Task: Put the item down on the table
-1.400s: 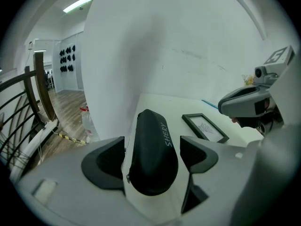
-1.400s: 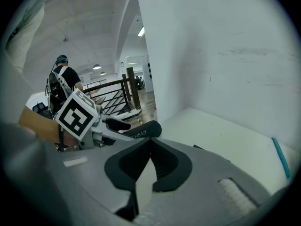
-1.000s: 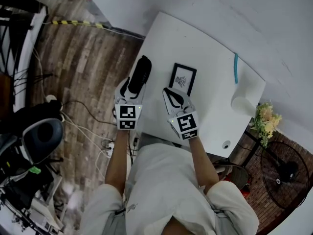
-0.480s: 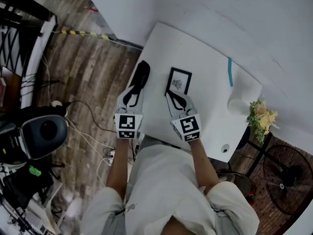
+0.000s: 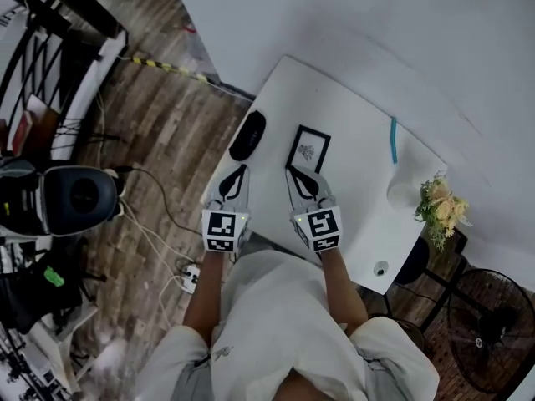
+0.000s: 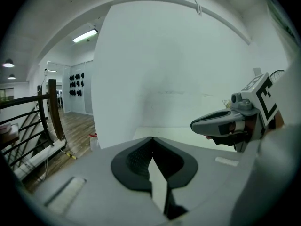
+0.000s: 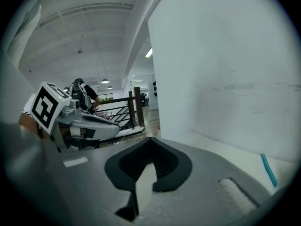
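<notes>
The item, a black oblong case (image 5: 247,135), lies flat on the white table (image 5: 351,190) near its left edge, free of both grippers. My left gripper (image 5: 236,172) sits a short way behind it, near the table's front edge, its jaws shut with nothing between them (image 6: 151,141). Alongside to the right, my right gripper (image 5: 295,175) points at a small black picture frame (image 5: 308,149); its jaws are shut and empty too (image 7: 150,140). Neither gripper view shows the case.
A teal pen (image 5: 393,140) lies at the back of the table, also in the right gripper view (image 7: 267,169). A white cup-like object (image 5: 401,193) and flowers (image 5: 440,210) are at the right end. Left of the table are wooden floor, cables and a chair (image 5: 71,199).
The left gripper has let go of the black case, drawn back toward me and shut. The case now lies alone on the table. The right gripper has also pulled back slightly.
</notes>
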A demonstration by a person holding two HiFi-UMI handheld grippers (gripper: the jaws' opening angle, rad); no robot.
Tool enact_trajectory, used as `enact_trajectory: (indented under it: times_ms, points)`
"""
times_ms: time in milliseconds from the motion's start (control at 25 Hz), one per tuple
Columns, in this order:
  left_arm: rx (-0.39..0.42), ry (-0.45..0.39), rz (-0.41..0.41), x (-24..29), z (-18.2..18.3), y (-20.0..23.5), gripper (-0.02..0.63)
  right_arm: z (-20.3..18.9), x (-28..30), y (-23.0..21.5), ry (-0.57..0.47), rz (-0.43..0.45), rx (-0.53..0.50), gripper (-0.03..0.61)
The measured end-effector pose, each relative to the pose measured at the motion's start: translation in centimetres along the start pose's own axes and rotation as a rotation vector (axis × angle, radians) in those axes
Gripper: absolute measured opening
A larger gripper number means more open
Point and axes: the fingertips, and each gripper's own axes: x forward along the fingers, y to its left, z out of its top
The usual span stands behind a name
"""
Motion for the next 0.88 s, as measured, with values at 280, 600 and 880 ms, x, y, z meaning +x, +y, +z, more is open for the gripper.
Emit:
enact_trajectory:
  times_ms: [280, 600, 880]
  points:
    - [-0.007, -0.012, 0.027, -1.8, -0.1, -1.0, 0.015, -0.6, -1.2, 0.6, -0.005, 0.023, 0.015, 0.003]
    - [-0.011, -0.029, 0.034, -2.2, 0.3, -1.2, 0.015, 0.2, -1.2, 1.0, -0.020, 0.042, -0.007, 0.003]
    - [-0.017, -0.026, 0.025, -1.5, 0.1, -0.9, 0.015, 0.0, -0.6, 1.0, -0.014, 0.044, -0.008, 0.003]
